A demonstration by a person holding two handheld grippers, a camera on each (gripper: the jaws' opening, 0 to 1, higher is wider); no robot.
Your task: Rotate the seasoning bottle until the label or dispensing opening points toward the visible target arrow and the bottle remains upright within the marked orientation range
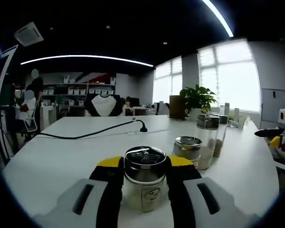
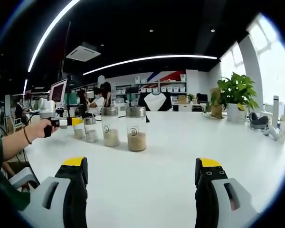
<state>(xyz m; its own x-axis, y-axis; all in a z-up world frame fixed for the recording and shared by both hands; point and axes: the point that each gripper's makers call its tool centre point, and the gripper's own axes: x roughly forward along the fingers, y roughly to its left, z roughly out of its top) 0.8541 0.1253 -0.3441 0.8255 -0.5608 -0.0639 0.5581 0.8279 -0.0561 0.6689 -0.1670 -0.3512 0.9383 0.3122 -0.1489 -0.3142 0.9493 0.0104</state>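
Glass is what you are handling: the seasoning bottle stands upright on the white table, between the jaws of your left gripper, which looks clamped on its sides just under the metal lid. Expect it to be rigid, smooth and slippery, fairly light with little powder inside, and breakable if it tips. Grip the glass body low and square rather than the lid, which may turn on its own. Three more shakers stand just beside it, so turn it in place. Your right gripper hangs spread wide over bare table, grasping nothing. No target arrow is visible.
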